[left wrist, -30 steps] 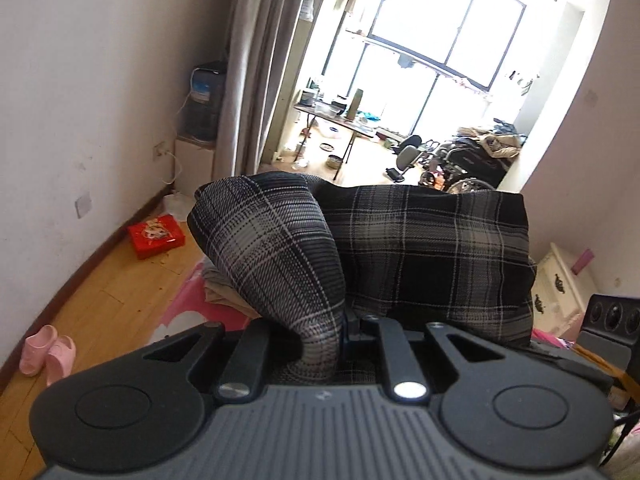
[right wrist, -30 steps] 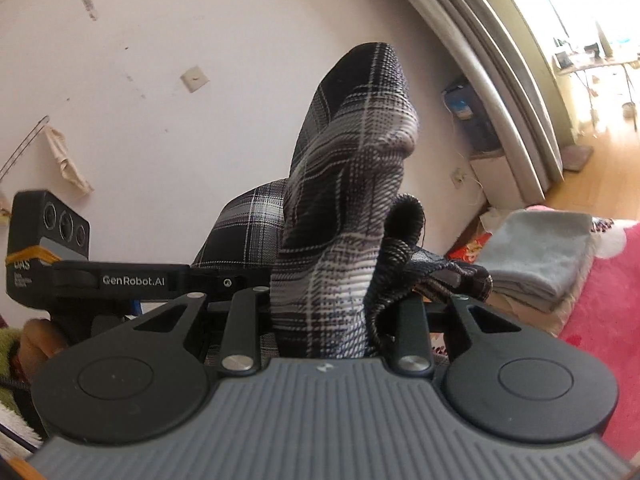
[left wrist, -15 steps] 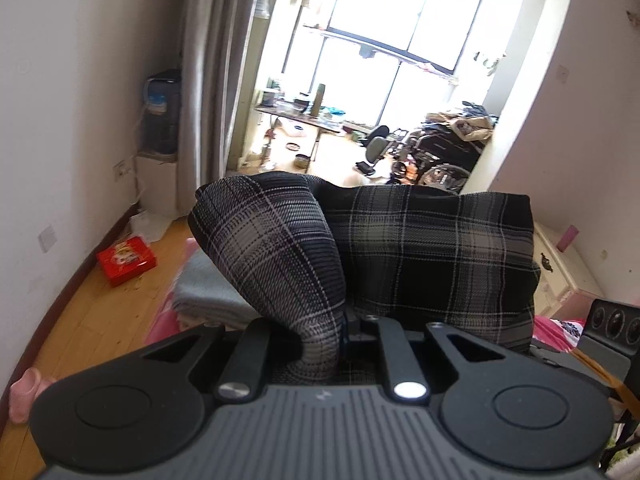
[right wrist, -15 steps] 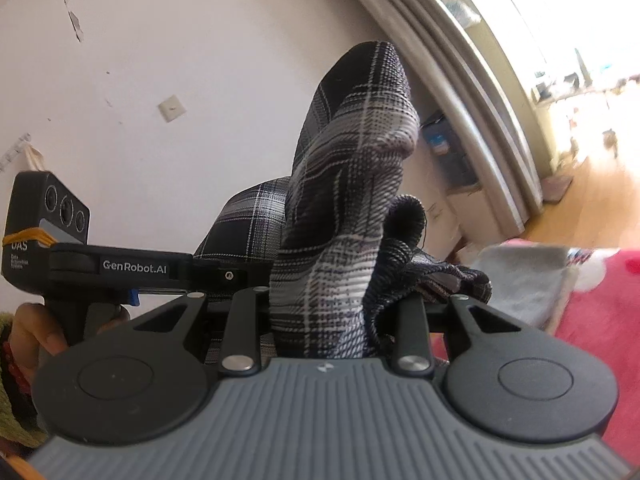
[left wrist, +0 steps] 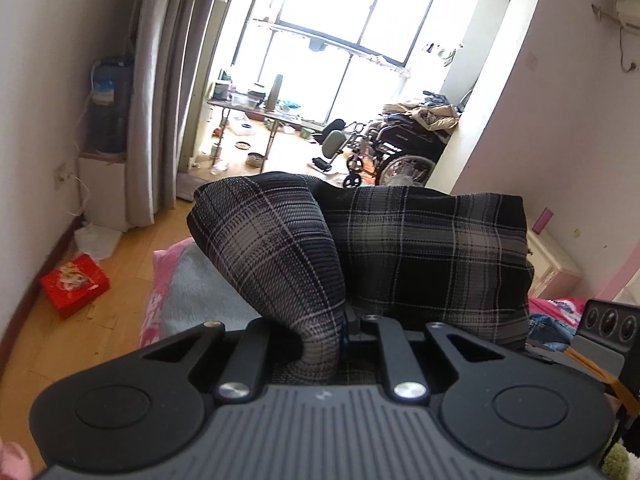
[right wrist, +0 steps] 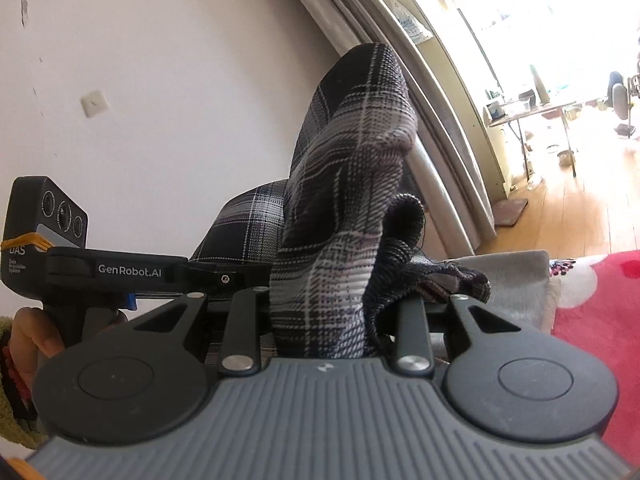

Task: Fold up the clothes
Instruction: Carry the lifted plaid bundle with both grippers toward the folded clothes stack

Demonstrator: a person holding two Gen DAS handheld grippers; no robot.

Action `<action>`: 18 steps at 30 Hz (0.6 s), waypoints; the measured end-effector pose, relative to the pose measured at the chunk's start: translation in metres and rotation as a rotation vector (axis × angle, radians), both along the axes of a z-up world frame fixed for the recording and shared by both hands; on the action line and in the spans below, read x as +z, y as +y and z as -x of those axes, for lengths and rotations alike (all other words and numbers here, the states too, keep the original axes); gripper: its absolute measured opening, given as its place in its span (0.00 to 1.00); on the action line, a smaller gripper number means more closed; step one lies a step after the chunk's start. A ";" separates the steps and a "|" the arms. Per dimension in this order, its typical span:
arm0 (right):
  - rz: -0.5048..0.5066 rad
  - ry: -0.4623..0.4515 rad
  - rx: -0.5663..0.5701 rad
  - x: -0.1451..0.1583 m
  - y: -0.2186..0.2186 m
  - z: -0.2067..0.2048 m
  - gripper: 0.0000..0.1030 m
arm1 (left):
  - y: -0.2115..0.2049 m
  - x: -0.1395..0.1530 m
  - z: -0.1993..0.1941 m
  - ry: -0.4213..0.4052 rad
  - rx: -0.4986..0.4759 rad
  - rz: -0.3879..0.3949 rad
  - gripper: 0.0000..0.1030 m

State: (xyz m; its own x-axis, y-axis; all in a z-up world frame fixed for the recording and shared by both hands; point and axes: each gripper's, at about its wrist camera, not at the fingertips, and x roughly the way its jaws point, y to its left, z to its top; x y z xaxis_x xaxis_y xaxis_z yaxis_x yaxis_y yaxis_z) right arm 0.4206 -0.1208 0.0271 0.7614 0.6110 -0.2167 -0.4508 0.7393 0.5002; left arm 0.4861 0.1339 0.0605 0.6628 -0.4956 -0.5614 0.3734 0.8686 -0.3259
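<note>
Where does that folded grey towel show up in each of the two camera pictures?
Left wrist view: the grey towel lies lower left of centre on the pink blanket, partly behind the plaid garment.
Right wrist view: it sits right of centre, just behind the plaid cloth.
Shared landmark: the grey curtain, also at.

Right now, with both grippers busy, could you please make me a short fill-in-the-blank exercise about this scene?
1. Both grippers are shut on a dark ____ garment.
2. In the left wrist view, a red box lies on the wooden ____.
3. A ____ stands near the bright window, right of the table.
4. In the right wrist view, a folded grey cloth lies beside a ____ blanket.

Missing words: plaid; floor; wheelchair; red
</note>
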 end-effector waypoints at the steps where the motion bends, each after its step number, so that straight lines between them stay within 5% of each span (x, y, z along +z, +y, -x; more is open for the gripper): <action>1: 0.010 0.002 -0.004 -0.007 0.005 -0.009 0.28 | 0.007 -0.009 -0.011 0.002 -0.013 0.013 0.14; 9: -0.042 0.109 -0.025 -0.053 0.005 -0.088 0.28 | 0.047 -0.081 -0.115 0.097 -0.076 0.146 0.14; 18: -0.082 0.241 -0.038 -0.106 -0.002 -0.164 0.28 | 0.048 -0.137 -0.195 0.173 -0.147 0.153 0.14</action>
